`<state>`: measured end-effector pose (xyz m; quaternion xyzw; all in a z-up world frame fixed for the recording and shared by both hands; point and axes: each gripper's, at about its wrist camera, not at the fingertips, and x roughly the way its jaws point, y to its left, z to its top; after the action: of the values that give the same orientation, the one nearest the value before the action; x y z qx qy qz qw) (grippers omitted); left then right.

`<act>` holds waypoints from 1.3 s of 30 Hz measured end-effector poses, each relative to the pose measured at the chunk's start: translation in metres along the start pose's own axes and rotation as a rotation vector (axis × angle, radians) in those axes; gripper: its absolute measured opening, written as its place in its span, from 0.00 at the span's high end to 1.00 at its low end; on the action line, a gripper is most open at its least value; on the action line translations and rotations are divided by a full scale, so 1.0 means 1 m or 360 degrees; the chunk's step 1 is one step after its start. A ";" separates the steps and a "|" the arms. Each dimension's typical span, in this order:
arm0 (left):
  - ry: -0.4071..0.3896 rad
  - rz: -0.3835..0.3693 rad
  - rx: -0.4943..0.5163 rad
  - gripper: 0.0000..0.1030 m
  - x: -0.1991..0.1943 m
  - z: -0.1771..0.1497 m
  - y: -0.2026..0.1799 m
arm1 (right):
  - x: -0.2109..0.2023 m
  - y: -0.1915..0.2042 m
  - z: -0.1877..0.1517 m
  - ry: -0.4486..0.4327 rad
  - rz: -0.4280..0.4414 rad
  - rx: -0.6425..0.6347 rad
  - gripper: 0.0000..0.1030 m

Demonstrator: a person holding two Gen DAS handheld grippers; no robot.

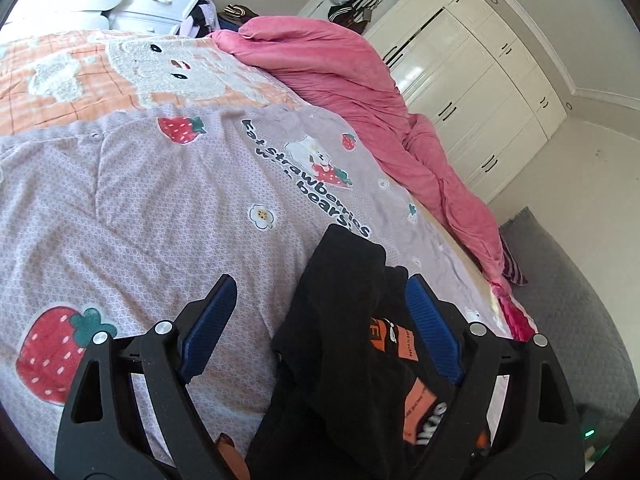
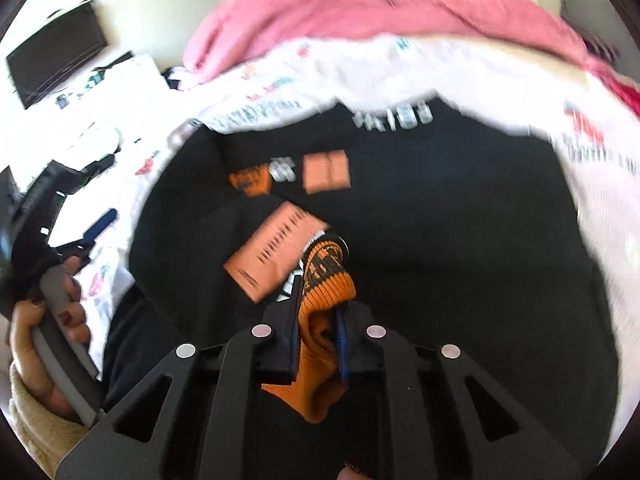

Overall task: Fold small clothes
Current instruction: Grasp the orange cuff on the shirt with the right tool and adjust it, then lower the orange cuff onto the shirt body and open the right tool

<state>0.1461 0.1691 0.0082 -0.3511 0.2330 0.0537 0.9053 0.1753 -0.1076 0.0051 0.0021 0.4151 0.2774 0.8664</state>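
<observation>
step: looks like the orange ribbed cuff (image 2: 326, 300) of the black garment (image 2: 440, 240) is about to get carried across for a fold, just my read

how to do it well: keep the cuff pinched deep in the pads, lift only enough to clear the cloth, drag it straight over so the sleeve doesn't twist, then lay it flat before letting go. the other hand should stay out of the fabric or pin the body down

right gripper (image 2: 318, 330): bottom middle of its own view, jaws clamped onto the orange cuff, cloth bunched between the pads

left gripper (image 1: 320, 316): jaws spread wide, low in its frame. black fabric hangs between them against the right-hand pad, not squeezed as far as I can see

left hand (image 2: 48, 320): lower left of the right wrist view, wrapped round its gripper's handle, cream sleeve showing

where the garment is: spread on the strawberry bedspread (image 1: 120, 208), filling the middle of the right view, pink blanket (image 1: 340, 80) bunched along the bed's far edge
</observation>
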 end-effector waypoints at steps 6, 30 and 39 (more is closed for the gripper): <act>-0.0021 0.0011 0.0008 0.23 0.000 0.000 -0.001 | -0.032 0.002 0.052 -0.0206 -0.0035 -0.0165 0.88; 0.0103 0.0142 0.0438 0.32 0.026 -0.018 -0.059 | -0.008 -0.106 0.064 -0.0183 -0.0333 0.0006 0.88; 0.0292 0.0135 0.0574 0.48 0.069 -0.029 -0.106 | -0.007 -0.105 0.061 -0.0163 -0.0363 -0.0030 0.86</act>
<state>0.2241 0.0662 0.0225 -0.1766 0.3350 0.0170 0.9254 0.2658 -0.1855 0.0252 -0.0389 0.3652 0.1805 0.9124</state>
